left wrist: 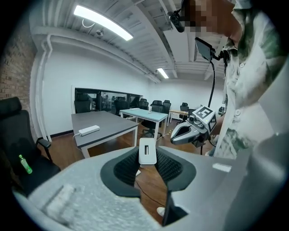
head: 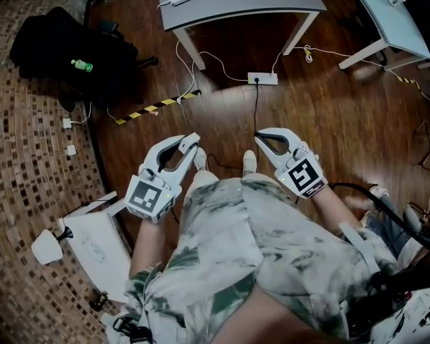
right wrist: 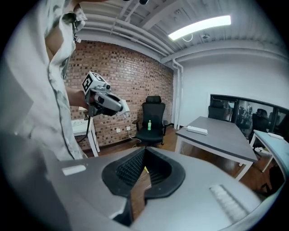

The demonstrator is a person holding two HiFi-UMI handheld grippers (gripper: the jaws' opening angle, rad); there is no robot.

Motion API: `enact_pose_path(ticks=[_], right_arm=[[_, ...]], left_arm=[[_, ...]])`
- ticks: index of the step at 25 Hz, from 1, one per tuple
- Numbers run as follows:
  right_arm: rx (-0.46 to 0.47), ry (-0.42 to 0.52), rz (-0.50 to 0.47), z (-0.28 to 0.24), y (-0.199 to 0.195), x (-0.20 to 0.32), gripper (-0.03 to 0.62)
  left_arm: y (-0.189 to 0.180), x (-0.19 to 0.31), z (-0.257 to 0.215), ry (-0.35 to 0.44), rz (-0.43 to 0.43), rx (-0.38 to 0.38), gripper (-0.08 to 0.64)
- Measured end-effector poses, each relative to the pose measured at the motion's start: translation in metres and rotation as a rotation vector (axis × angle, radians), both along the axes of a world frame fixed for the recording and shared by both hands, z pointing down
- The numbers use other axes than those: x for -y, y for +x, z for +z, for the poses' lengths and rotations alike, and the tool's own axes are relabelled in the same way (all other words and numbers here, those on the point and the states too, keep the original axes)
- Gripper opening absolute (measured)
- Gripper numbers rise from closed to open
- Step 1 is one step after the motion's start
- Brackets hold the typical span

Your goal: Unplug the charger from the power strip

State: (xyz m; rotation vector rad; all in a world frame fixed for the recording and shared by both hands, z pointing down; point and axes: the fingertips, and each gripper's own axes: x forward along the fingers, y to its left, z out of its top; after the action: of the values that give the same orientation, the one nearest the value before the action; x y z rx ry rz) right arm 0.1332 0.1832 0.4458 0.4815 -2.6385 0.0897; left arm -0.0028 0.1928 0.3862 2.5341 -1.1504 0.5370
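Note:
My left gripper (head: 193, 142) is shut on a small white charger block (left wrist: 147, 151) with a slot in its face, held at the jaw tips (left wrist: 147, 158). In the head view the block shows as a white piece at that gripper's tip. The right gripper (head: 259, 138) is shut, its tips together with nothing between them (right wrist: 144, 155). Both are held out in front of the person's waist, above the wooden floor. A white power strip (head: 262, 78) lies on the floor ahead, under a grey table, with a black cable (head: 255, 114) running from it toward the person's shoes.
The grey table (head: 235, 10) stands ahead and carries another white power strip (left wrist: 89, 130). A black office chair holding a green bottle (head: 82, 65) is at the upper left. A white side table (head: 101, 245) is at the lower left. Yellow-black tape (head: 158, 106) crosses the floor.

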Motion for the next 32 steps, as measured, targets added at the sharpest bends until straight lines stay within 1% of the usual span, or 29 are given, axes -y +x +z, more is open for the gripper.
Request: enact_pose_path(ticks=[3, 7, 11, 14, 17, 20, 23, 24, 28, 30, 32], right_arm=[[-0.001, 0.016, 0.006, -0.004, -0.003, -0.02, 0.005], [-0.013, 0.033, 0.001, -0.011, -0.02, -0.056, 0.005], [0.001, 0.062, 0.031, -0.025, -0.045, -0.091, 0.005], [0.004, 0.06, 0.05, -0.032, -0.072, -0.124, 0.005], [0.008, 0.059, 0.056, -0.04, -0.101, -0.156, 0.006], [0.025, 0.073, 0.085, -0.051, -0.119, -0.179, 0.006], [0.047, 0.086, 0.06, -0.058, -0.136, -0.202, 0.006], [0.052, 0.092, 0.058, -0.06, -0.14, -0.208, 0.006], [0.059, 0.125, 0.098, -0.069, -0.142, -0.223, 0.006], [0.064, 0.122, 0.096, -0.071, -0.144, -0.233, 0.006], [0.054, 0.116, 0.115, -0.069, -0.141, -0.238, 0.006]], left_arm=[[-0.001, -0.02, -0.012, 0.036, 0.008, 0.0, 0.104], [-0.004, -0.055, -0.025, 0.085, 0.046, -0.006, 0.104], [-0.023, -0.095, -0.029, 0.109, 0.077, -0.034, 0.104], [-0.048, -0.131, -0.029, 0.107, 0.094, -0.049, 0.104], [-0.069, -0.161, -0.025, 0.08, 0.123, -0.059, 0.104], [-0.071, -0.181, -0.025, 0.073, 0.197, -0.085, 0.104], [-0.071, -0.204, -0.027, 0.069, 0.208, -0.101, 0.104], [-0.071, -0.21, -0.027, 0.068, 0.213, -0.108, 0.104], [-0.066, -0.222, -0.03, 0.08, 0.282, -0.128, 0.104], [-0.067, -0.231, -0.032, 0.073, 0.284, -0.123, 0.104], [-0.068, -0.235, -0.031, 0.07, 0.293, -0.124, 0.104]])
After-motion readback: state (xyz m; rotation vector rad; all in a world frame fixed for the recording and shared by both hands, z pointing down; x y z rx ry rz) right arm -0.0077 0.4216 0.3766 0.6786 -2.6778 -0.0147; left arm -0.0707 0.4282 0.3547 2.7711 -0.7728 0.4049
